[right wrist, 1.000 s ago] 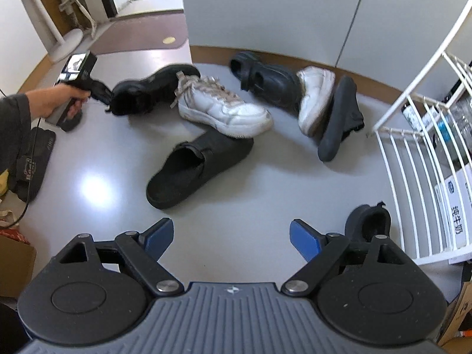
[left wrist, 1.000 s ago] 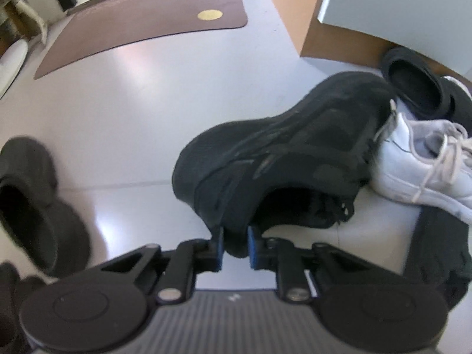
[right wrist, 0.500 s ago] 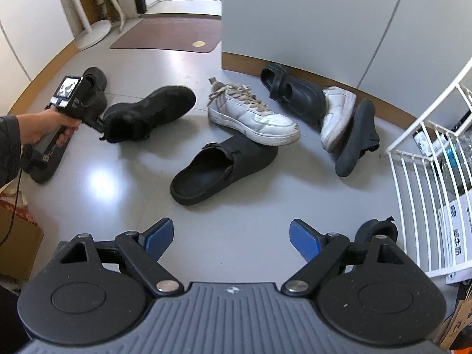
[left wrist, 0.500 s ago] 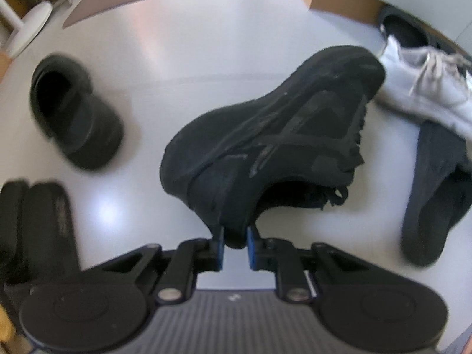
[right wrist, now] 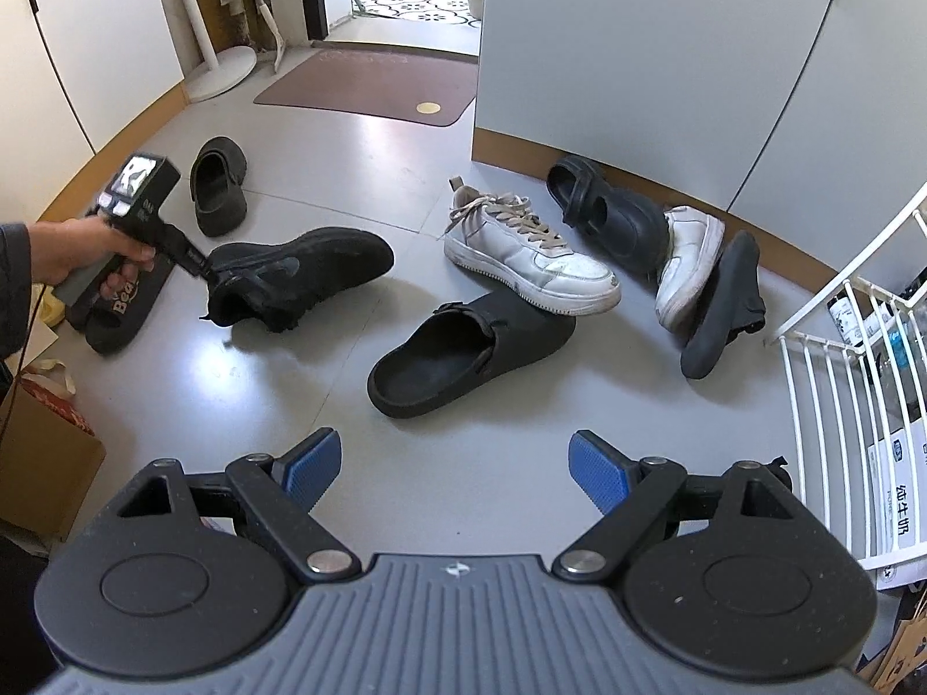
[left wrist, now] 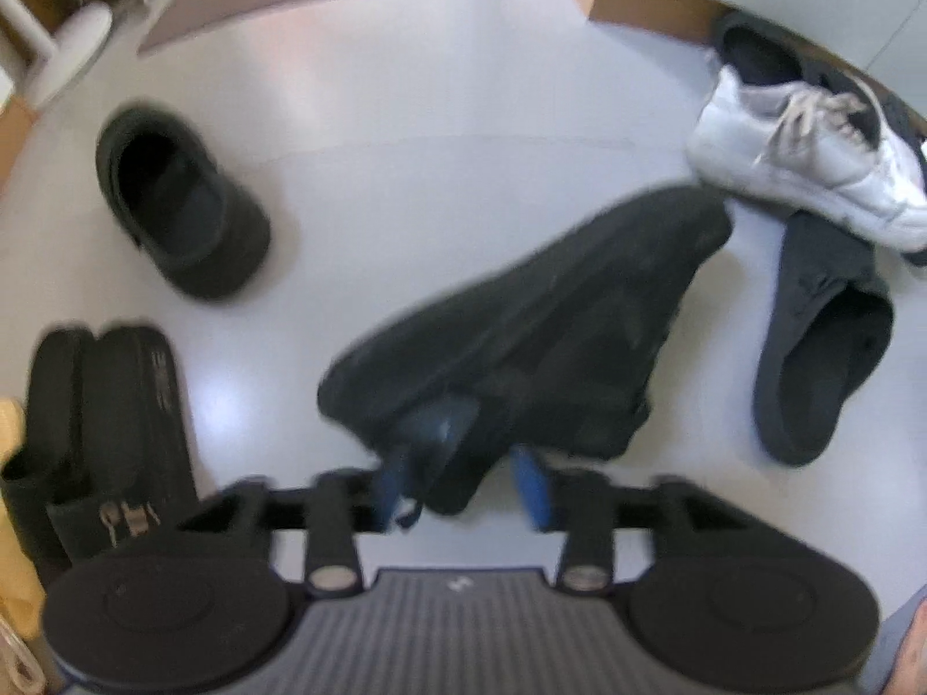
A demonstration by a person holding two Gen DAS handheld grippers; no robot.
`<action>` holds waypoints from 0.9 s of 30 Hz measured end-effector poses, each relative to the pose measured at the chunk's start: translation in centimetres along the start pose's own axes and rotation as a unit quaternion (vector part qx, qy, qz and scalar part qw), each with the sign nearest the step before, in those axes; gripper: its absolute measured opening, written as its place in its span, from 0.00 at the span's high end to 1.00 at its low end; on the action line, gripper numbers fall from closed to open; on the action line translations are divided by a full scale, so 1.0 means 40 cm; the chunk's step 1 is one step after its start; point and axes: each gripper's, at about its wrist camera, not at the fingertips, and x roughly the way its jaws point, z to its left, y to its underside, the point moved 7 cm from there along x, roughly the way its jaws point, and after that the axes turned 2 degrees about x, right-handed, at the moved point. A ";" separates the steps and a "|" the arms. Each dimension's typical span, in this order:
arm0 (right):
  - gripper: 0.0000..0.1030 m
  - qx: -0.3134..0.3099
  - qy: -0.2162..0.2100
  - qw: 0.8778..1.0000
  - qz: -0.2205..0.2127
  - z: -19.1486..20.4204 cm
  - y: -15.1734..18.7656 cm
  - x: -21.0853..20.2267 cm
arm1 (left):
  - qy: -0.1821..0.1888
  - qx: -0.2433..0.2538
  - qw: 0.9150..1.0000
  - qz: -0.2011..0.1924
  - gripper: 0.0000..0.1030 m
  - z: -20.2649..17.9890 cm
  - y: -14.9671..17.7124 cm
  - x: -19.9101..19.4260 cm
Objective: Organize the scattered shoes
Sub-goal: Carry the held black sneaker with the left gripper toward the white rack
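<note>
Black sneaker [left wrist: 521, 336] newly released from left fingers [left wrist: 530, 492], "Bea" slipper [right wrist: 119, 304] nearby

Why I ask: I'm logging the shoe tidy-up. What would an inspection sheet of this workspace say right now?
Surface: glossy grey floor, no spills seen.
Job's things: black fabric sneaker at the left gripper; white laced sneaker with its toe on an open-backed black clog; more shoes piled by the wall; another black clog apart.
Clutter: brown cardboard box.
Grippers: left gripper jaws have just been opening, the black sneaker's heel between them; right gripper open, empty.
Cables: thin dark cord by the left sleeve.
Surroundings: brown doormat, white wire rack.
</note>
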 end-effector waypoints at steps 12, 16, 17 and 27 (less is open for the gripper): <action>0.13 0.012 0.001 1.000 -0.002 -0.037 0.011 -0.014 | -0.026 0.089 0.996 0.008 0.14 -0.220 -0.055 0.044; 0.13 0.015 -0.003 1.000 -0.002 -0.054 0.009 -0.013 | -0.066 0.115 0.991 0.023 0.14 -0.251 -0.050 0.092; 0.13 0.015 -0.003 1.000 -0.002 -0.057 0.009 -0.012 | -0.076 0.118 0.990 0.024 0.14 -0.252 -0.051 0.101; 0.13 0.017 -0.001 1.000 0.011 -0.079 0.015 0.013 | -0.132 0.110 0.984 0.045 0.16 -0.216 -0.066 0.175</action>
